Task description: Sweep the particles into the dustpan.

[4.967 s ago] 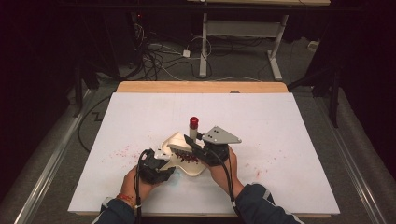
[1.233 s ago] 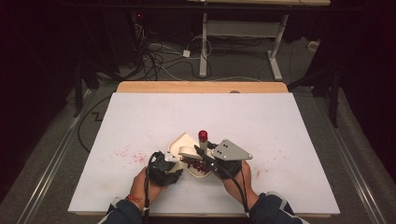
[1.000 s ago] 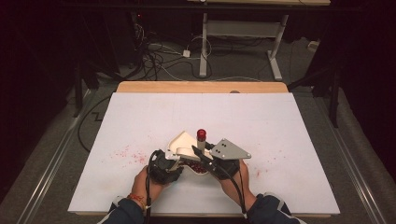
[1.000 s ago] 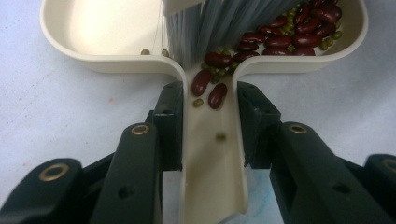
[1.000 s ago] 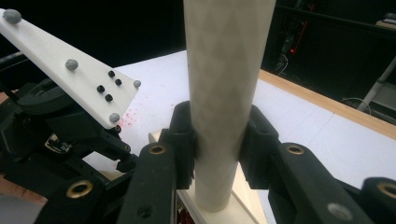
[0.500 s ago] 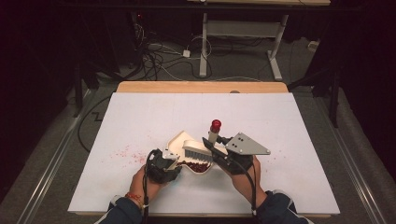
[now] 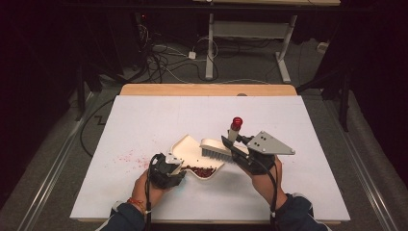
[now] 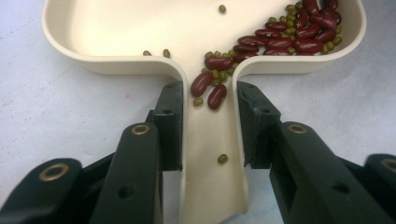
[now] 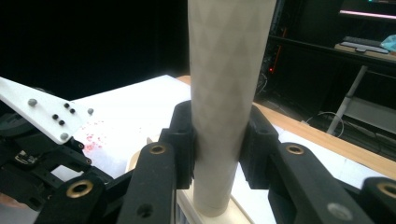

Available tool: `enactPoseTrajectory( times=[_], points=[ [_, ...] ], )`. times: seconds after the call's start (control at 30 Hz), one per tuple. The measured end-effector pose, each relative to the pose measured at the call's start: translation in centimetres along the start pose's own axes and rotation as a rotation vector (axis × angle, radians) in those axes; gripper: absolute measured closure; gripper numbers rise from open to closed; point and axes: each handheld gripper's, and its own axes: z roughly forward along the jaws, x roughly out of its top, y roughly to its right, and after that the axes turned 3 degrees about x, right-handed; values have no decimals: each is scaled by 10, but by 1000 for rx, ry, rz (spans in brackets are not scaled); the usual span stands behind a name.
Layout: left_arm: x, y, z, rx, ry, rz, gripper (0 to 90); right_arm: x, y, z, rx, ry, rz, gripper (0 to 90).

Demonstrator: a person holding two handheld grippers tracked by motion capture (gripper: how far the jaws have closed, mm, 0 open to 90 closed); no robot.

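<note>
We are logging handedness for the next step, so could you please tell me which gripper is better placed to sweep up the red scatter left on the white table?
Probably the right gripper: it is shut on the cream brush with the red-tipped handle, while the left gripper clamps the cream dustpan's handle, steadying it.

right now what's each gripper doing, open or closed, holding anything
Left gripper: jaws closed on the handle of the cream dustpan, which holds beans.
Right gripper: jaws closed on the upright handle of the brush.
</note>
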Motion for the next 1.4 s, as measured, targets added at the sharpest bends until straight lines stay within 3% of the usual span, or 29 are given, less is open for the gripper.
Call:
enactPoseTrajectory(
  times=[0.33, 0.7, 0.9, 1.2, 1.27, 1.4],
  points=[
    [-1, -2, -1, -2, -3, 5, 636, -1, 14, -12, -5, -22, -24, 701],
    [-4, -4, -3, -2, -6, 6, 636, -2, 32, -25, -31, -32, -11, 701],
    [-5, -5, -3, -2, -1, -6, 636, -6, 31, -14, -50, -47, -11, 701],
    [-5, -8, -2, -13, -1, -25, 636, -18, 13, 31, -74, -74, -42, 701],
    [-5, -7, -2, -8, 0, -25, 636, -23, 6, 42, -55, -97, -45, 701],
    [-5, -7, -2, -8, 3, -30, 636, -24, -9, 47, -24, -102, -64, 701]
  ],
)
